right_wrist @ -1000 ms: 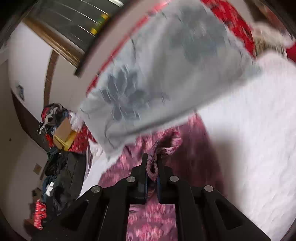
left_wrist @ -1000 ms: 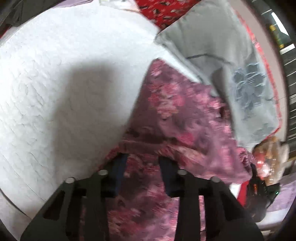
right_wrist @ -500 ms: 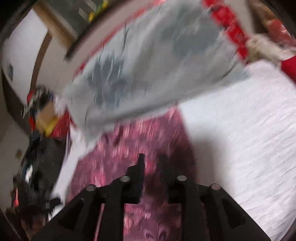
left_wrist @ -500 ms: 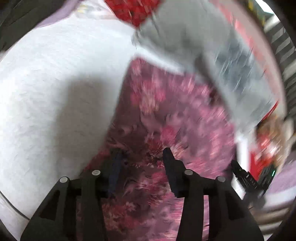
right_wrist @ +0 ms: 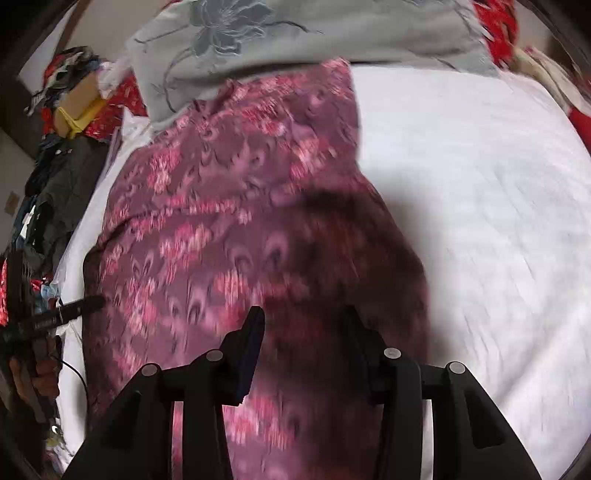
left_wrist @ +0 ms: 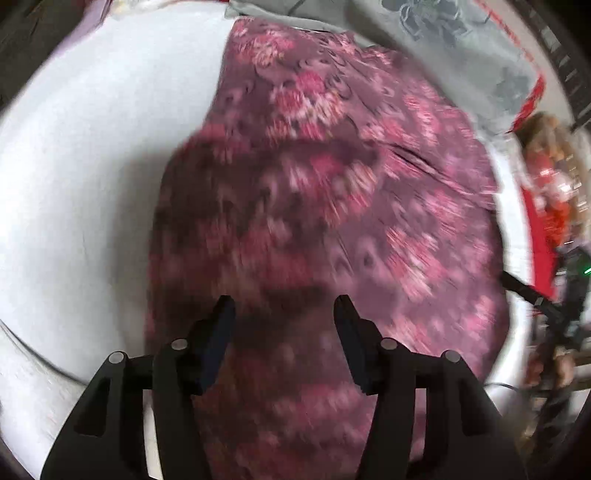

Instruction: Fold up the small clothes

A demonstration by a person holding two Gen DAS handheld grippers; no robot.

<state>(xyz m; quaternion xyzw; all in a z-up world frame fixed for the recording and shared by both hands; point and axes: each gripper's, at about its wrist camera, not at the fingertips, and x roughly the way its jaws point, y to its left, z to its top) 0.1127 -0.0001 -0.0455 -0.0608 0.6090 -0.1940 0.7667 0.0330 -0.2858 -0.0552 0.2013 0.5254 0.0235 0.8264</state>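
A purple garment with a pink floral print [left_wrist: 332,192] lies spread on a white quilted bed cover [left_wrist: 92,155]. It also shows in the right wrist view [right_wrist: 229,221]. My left gripper [left_wrist: 282,314] is open and empty, just above the garment's near part. My right gripper [right_wrist: 303,325] is open and empty, also above the garment's near part. The left gripper's fingertips [right_wrist: 85,304] show at the garment's left edge in the right wrist view. The right gripper [left_wrist: 532,295] shows at the right edge in the left wrist view.
A grey cloth with embroidered flowers [right_wrist: 295,33] lies at the garment's far end, also in the left wrist view [left_wrist: 443,44]. Red patterned fabric [right_wrist: 498,26] lies behind it. A pile of dark clothes and a cardboard box [right_wrist: 74,103] sits left of the bed.
My right gripper has let go of the garment edge and opened. My left gripper has opened wider. The garment now lies flatter and both grippers have drawn back from it.
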